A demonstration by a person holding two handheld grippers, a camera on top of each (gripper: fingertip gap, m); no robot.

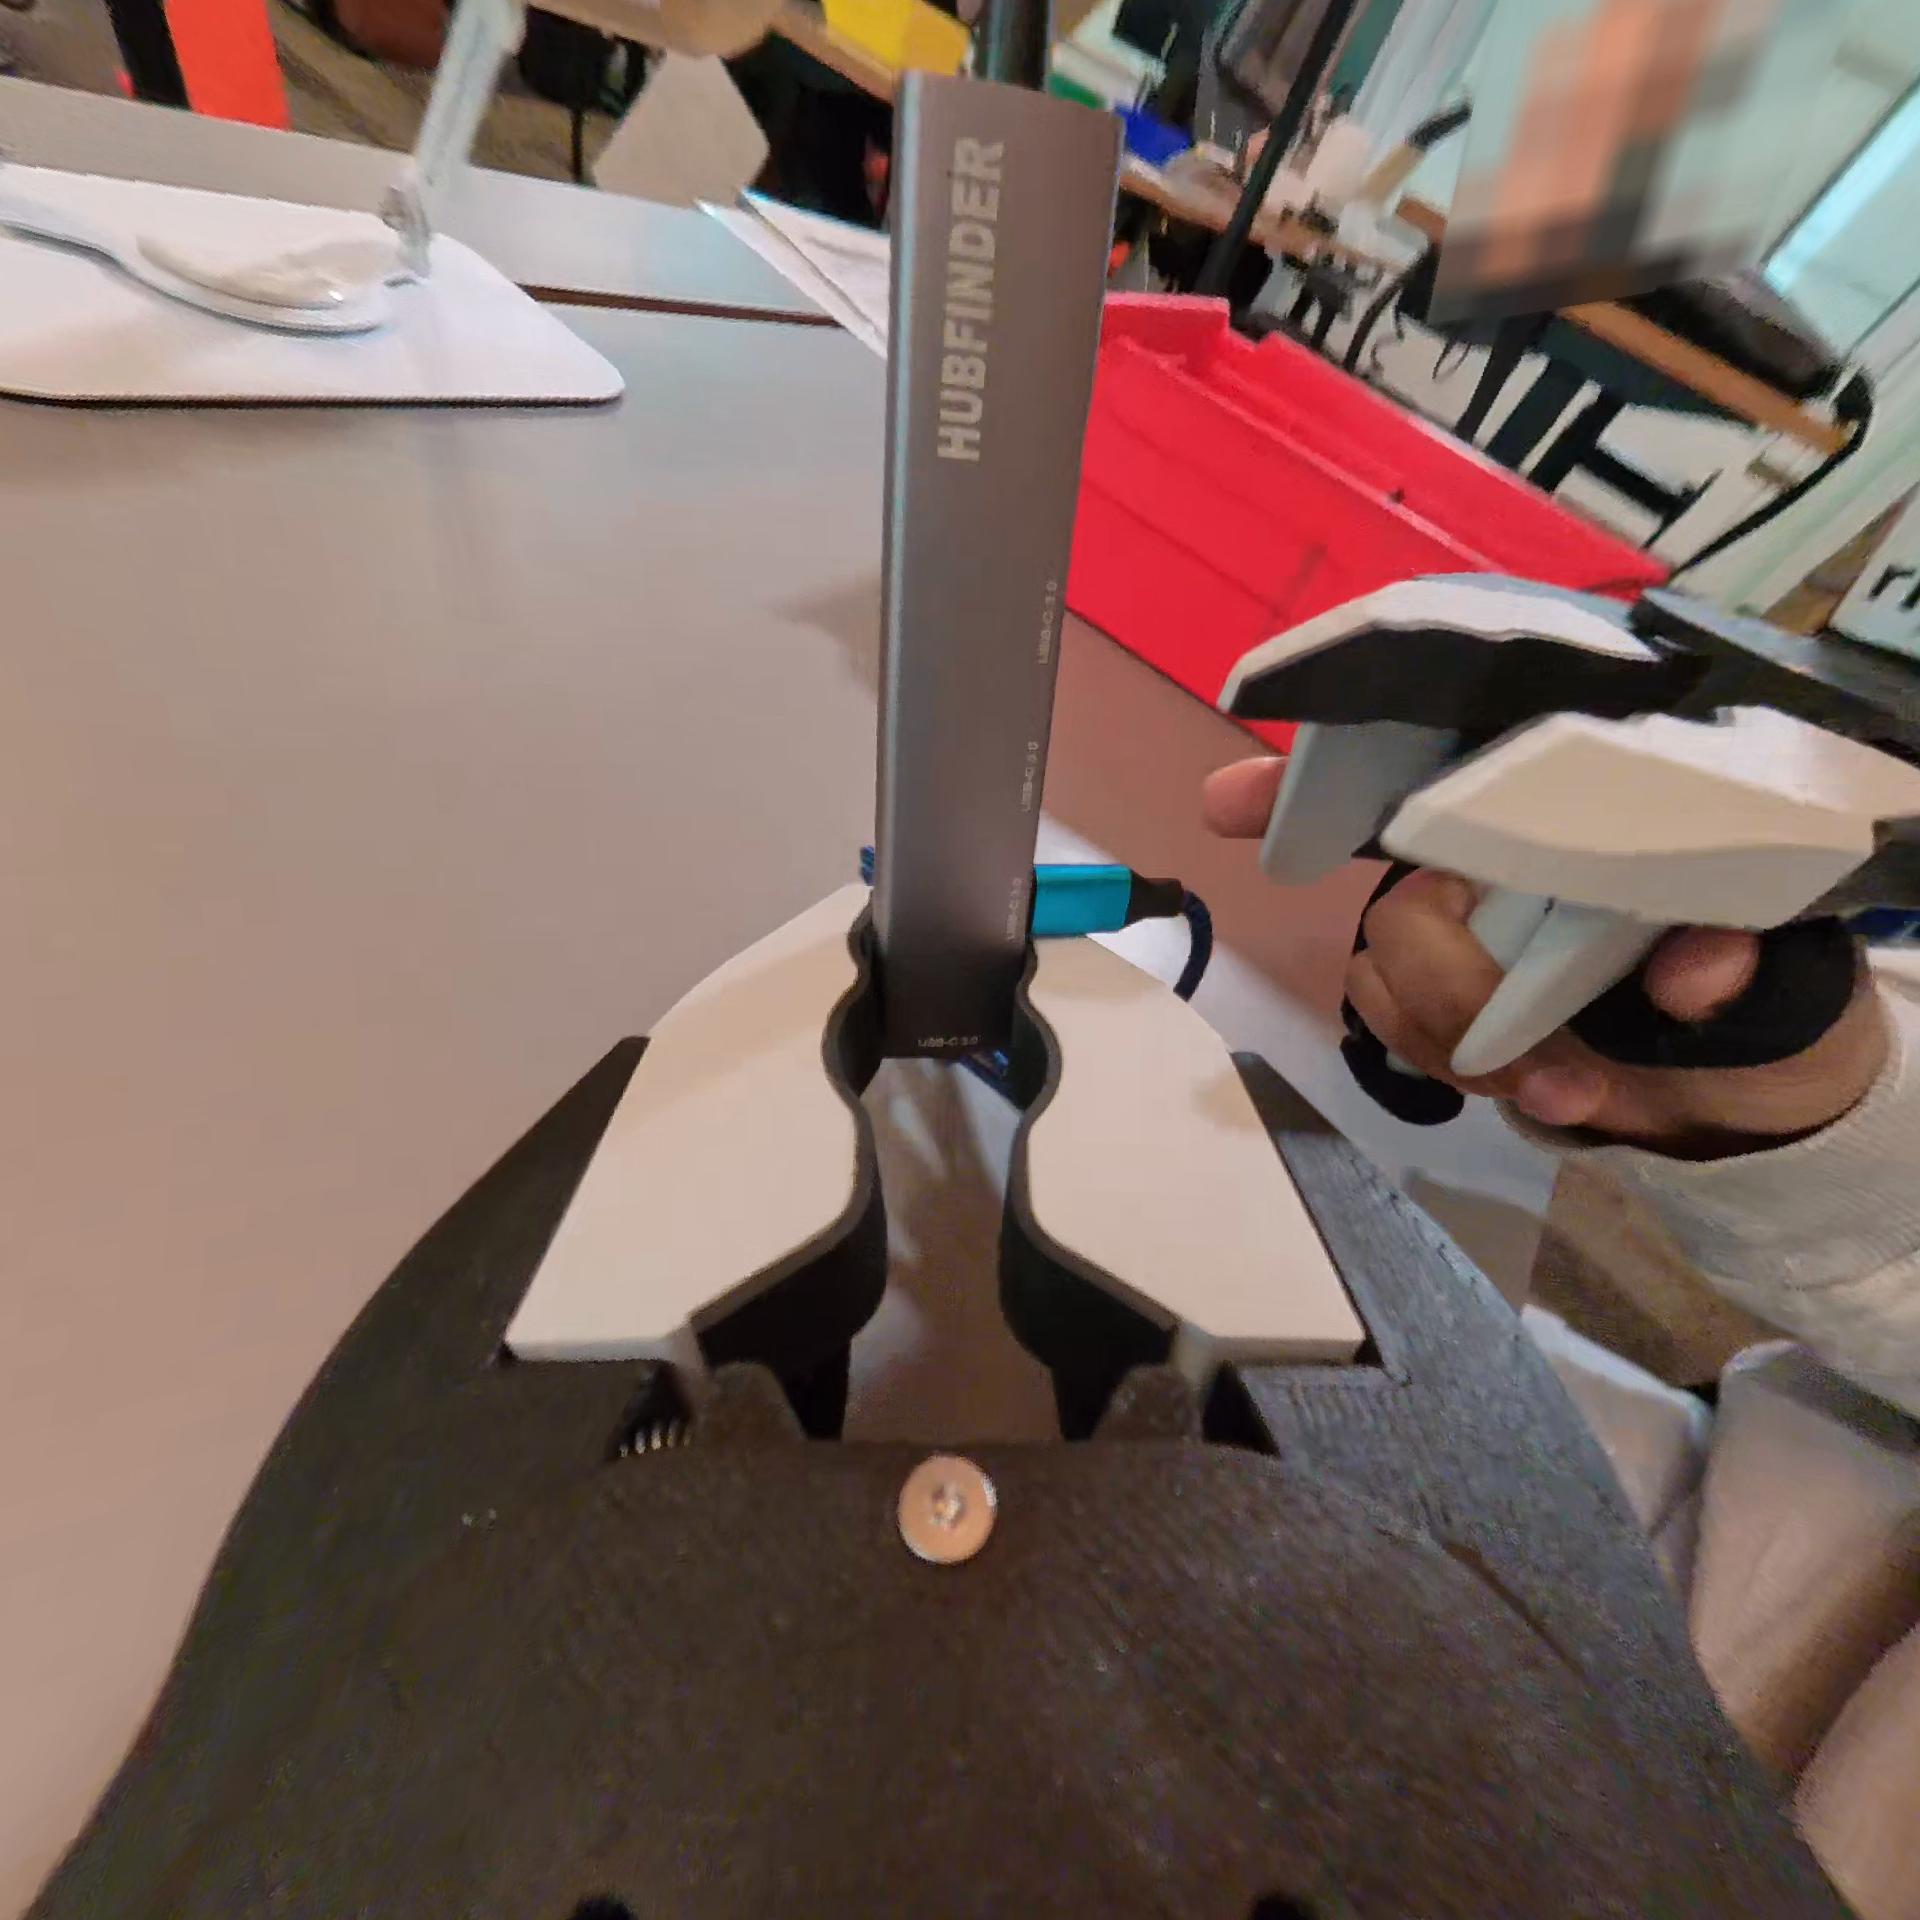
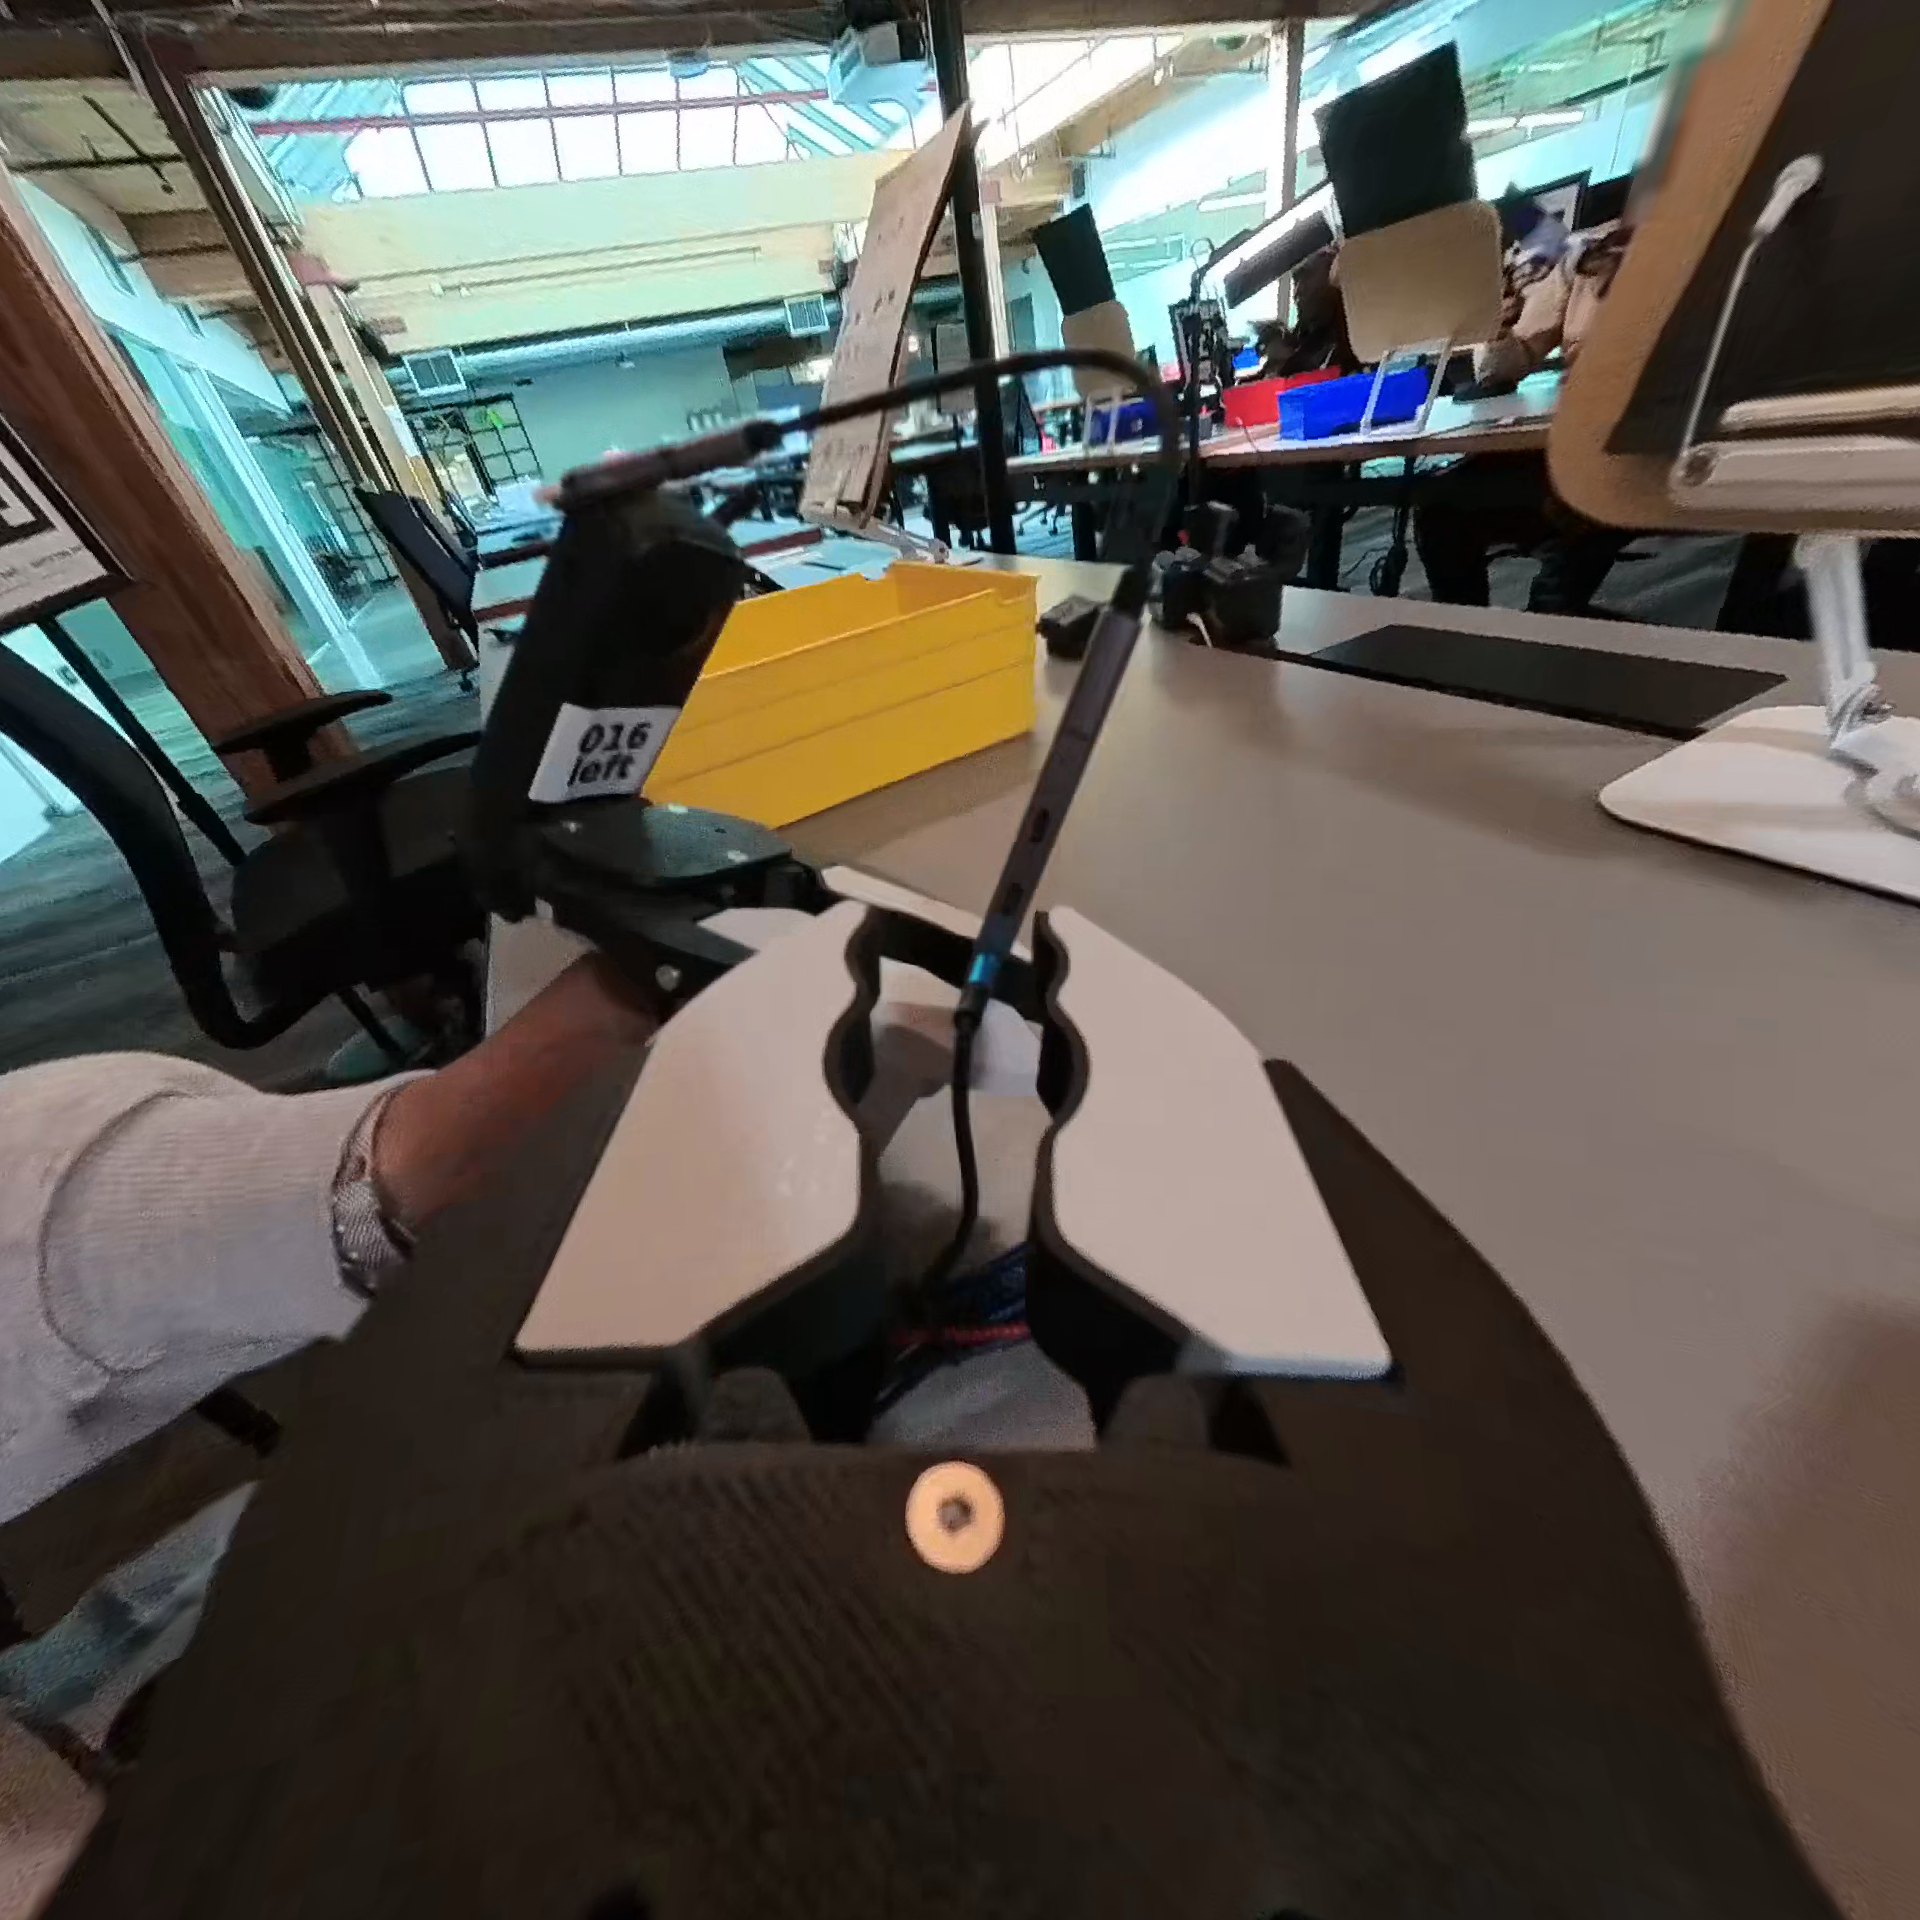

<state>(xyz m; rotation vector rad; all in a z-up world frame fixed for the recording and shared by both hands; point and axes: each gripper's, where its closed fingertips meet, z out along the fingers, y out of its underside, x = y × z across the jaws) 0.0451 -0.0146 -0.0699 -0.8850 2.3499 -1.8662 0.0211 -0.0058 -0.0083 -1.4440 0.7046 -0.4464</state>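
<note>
A grey table [image 1: 416, 675] fills the near ground. A white stand base [image 1: 312, 343] sits on it at far left, with papers [image 1: 821, 260] farther back. A red bin [image 1: 1299, 499] lies off its right edge. In the right wrist view, a yellow bin [image 2: 862, 675] rests on the table's far left, a black mat [image 2: 1538, 675] to its right, a chair [image 2: 312, 831] at left, and blue bins [image 2: 1340, 405] far behind.
</note>
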